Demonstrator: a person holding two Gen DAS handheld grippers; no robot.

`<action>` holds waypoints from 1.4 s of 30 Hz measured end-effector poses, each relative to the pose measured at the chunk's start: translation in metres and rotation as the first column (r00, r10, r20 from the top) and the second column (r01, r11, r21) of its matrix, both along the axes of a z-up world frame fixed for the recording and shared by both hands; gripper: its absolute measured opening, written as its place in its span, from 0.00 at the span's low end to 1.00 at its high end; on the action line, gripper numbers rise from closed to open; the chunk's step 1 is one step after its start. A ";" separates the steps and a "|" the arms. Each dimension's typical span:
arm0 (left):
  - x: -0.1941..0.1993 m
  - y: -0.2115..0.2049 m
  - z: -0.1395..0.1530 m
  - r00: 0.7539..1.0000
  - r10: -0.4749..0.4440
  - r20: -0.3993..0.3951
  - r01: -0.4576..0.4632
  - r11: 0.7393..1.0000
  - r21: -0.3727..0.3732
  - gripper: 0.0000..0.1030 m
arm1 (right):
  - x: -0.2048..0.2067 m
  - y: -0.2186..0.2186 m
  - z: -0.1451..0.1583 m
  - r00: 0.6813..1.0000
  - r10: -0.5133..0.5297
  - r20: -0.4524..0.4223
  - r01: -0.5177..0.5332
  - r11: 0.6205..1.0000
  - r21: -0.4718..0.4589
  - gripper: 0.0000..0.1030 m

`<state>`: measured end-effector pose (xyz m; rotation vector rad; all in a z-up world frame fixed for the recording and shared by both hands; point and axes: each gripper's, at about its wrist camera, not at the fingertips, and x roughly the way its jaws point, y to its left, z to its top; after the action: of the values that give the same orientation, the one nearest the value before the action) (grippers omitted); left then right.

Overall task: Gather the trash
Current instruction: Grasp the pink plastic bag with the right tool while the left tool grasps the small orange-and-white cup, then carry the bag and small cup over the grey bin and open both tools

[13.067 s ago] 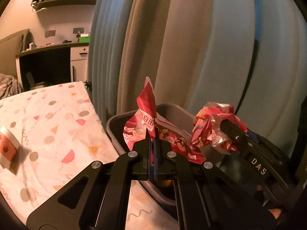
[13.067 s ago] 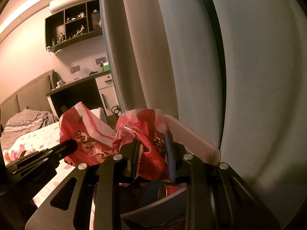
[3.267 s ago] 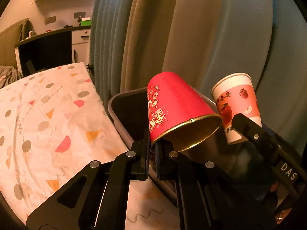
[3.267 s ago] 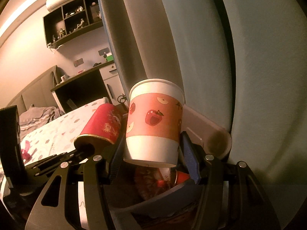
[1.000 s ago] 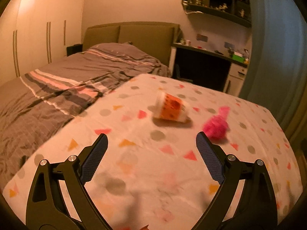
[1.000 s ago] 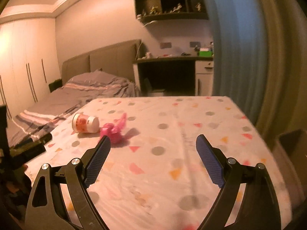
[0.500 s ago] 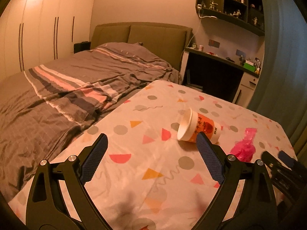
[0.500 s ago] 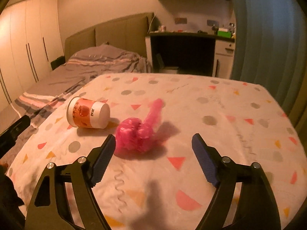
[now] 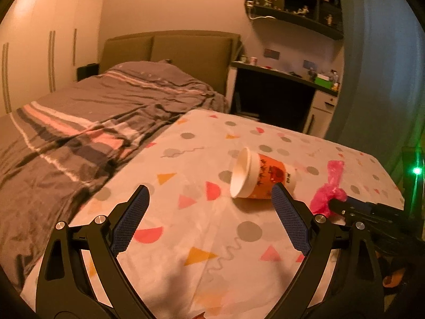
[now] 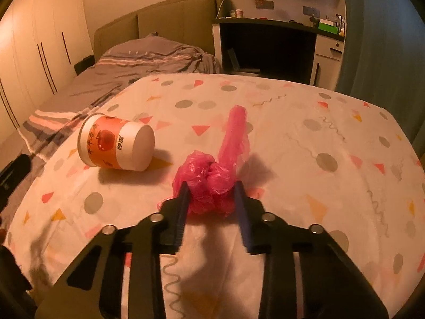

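Note:
An orange and white paper cup (image 9: 261,176) lies on its side on the patterned sheet (image 9: 202,228); it also shows in the right wrist view (image 10: 117,143). A crumpled pink plastic bag (image 10: 212,180) lies to its right, also seen in the left wrist view (image 9: 328,194). My right gripper (image 10: 211,188) has its jaws closed in around the bag's bunched part, touching it on both sides. My left gripper (image 9: 209,196) is wide open and empty, its right finger just in front of the cup.
A bed with a grey striped duvet (image 9: 87,130) lies to the left. A dark desk with drawers (image 10: 281,50) stands at the back, blue curtains (image 10: 385,40) to the right. The sheet's near edge drops off at the lower left.
My right gripper has moved forward onto the pink bag and narrowed its jaws around it. My left gripper has moved closer to the cup, still wide open.

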<state>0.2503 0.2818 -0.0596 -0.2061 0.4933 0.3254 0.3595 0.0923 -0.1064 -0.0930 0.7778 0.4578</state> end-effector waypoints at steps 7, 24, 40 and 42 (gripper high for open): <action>0.030 0.002 -0.008 0.994 -0.105 -0.009 0.105 0.993 -0.056 0.82 | -0.013 -0.030 0.013 1.000 -0.007 0.028 0.006 0.999 0.038 0.25; 0.082 -0.004 -0.034 0.935 -0.341 -0.101 0.316 0.927 -0.203 0.07 | -0.051 -0.071 0.029 0.996 0.045 0.075 -0.048 0.998 0.037 0.25; 0.021 -0.092 0.010 0.954 -0.282 -0.100 0.280 0.959 -0.034 0.02 | -0.099 -0.115 0.061 0.991 0.008 0.132 -0.015 0.999 0.050 0.25; 0.009 -0.106 0.017 0.957 -0.276 -0.094 0.277 0.961 -0.010 0.02 | -0.113 -0.125 0.065 0.990 0.006 0.141 -0.013 0.999 0.048 0.25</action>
<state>0.2595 0.1761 -0.0431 -0.1163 0.6070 0.0621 0.2469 -0.0326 -0.0416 -0.0830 0.6277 0.4737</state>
